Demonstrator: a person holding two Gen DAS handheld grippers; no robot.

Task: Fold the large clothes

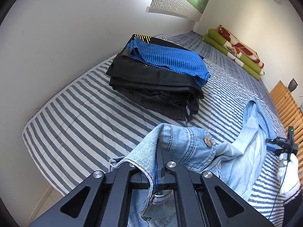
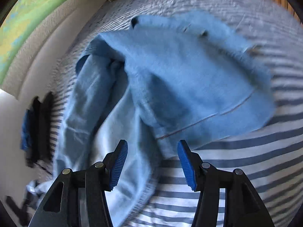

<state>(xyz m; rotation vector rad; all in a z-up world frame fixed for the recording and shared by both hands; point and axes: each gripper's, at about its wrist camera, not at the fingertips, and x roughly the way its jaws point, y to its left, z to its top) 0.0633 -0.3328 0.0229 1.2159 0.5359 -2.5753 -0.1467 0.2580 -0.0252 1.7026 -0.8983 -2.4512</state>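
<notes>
Garment: the light-blue denim jacket (image 1: 191, 145) lies rumpled across the blue-and-white striped bed cover (image 1: 79, 124), one cuffed corner with a brass button (image 1: 208, 141) lifted off it.
Left gripper: the left gripper (image 1: 160, 162) is clamped tight on that cuff, the denim draped over both fingers.
Right gripper: the right gripper (image 2: 152, 162) stands about half open above the jacket's lower hem, blue ribbed pads (image 2: 119, 166) bare, nothing between them; the view is smeared by motion.
Slip risk: a hard sideways tug could drag the thick seam out of the left grip.
Miss risk: coming in fast, the right gripper may pinch the bed cover along with the hem, or catch only one layer.
Neighbour risk: the stack of folded dark clothes topped by a blue ribbed knit (image 1: 157, 75) sits near; a swung sleeve could topple it.
</notes>
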